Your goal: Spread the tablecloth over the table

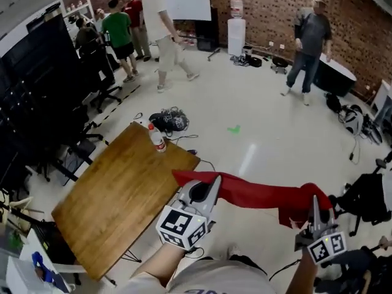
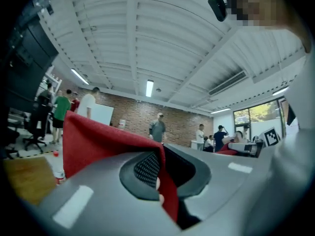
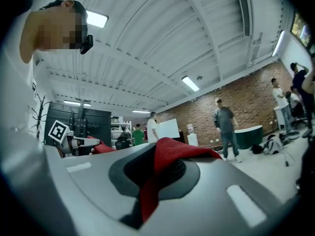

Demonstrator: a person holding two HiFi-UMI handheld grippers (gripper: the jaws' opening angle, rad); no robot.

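A red tablecloth [image 1: 257,195] hangs bunched in the air between my two grippers, to the right of the wooden table [image 1: 116,201]. My left gripper [image 1: 211,182] is shut on the cloth's left end, just off the table's near right corner. My right gripper [image 1: 315,204] is shut on the right end, out over the floor. In the left gripper view the red tablecloth [image 2: 98,144] runs down between the shut jaws of the left gripper [image 2: 160,181]. The right gripper view shows the red tablecloth [image 3: 174,149] pinched the same way in the right gripper [image 3: 157,173].
A plastic bottle [image 1: 157,137] stands at the table's far corner. Black office chairs [image 1: 92,90] and dark racks line the left. Several people [image 1: 311,48] stand at the far end of the room. Bags and cables [image 1: 171,120] lie on the floor beyond the table.
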